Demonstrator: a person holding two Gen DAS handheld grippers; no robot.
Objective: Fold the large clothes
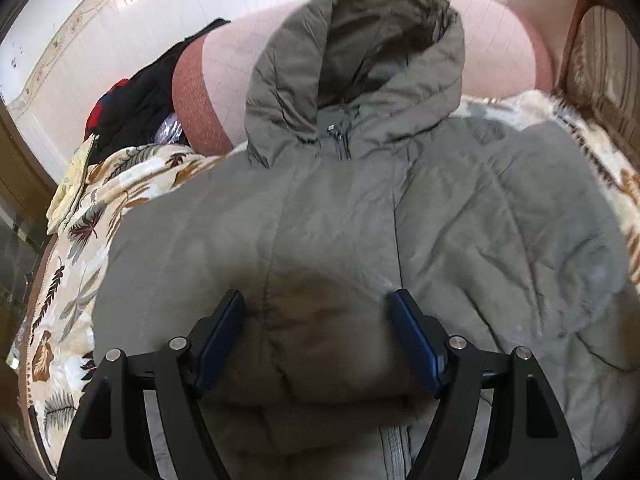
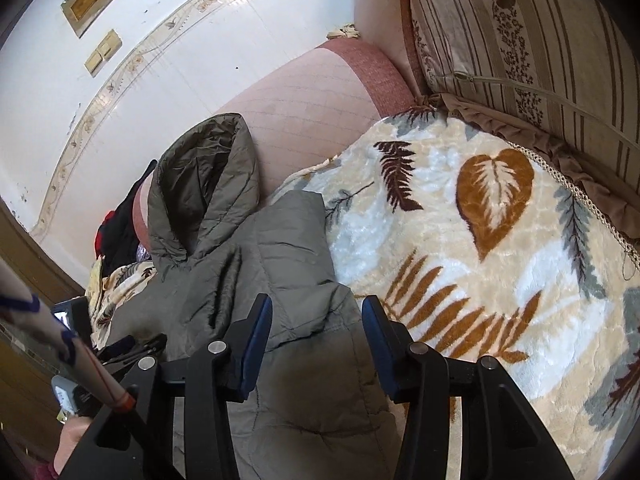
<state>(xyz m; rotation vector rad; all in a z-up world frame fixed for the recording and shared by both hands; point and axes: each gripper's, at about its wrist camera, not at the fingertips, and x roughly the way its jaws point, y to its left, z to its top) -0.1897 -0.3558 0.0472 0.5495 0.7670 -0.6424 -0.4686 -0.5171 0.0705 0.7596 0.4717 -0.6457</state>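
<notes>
Lying spread on the leaf-print blanket (image 2: 480,240), with the grey hooded jacket (image 1: 340,208) beneath both tools.

Hovering low over the jacket's front panel, the left hand-held gripper (image 1: 318,332), jaws spread wide, nothing pinched between the blue pads (image 1: 222,336); padded fabric bulging up into the gap, zipper line running toward 6 o'clock. Hood (image 1: 360,60) propped at 12 o'clock against the pink sofa armrest (image 1: 496,44). Folded-in sleeve lying toward 3 o'clock. Pile of dark clothes (image 1: 136,100) at 10 o'clock beyond the armrest. Spread apart likewise, the right hand-held gripper (image 2: 316,340), straddling the jacket's edge with fabric between the pads but not clamped; blanket from 1 to 5 o'clock, striped cushion (image 2: 520,40) at 1 o'clock, hood at 11 o'clock.
</notes>
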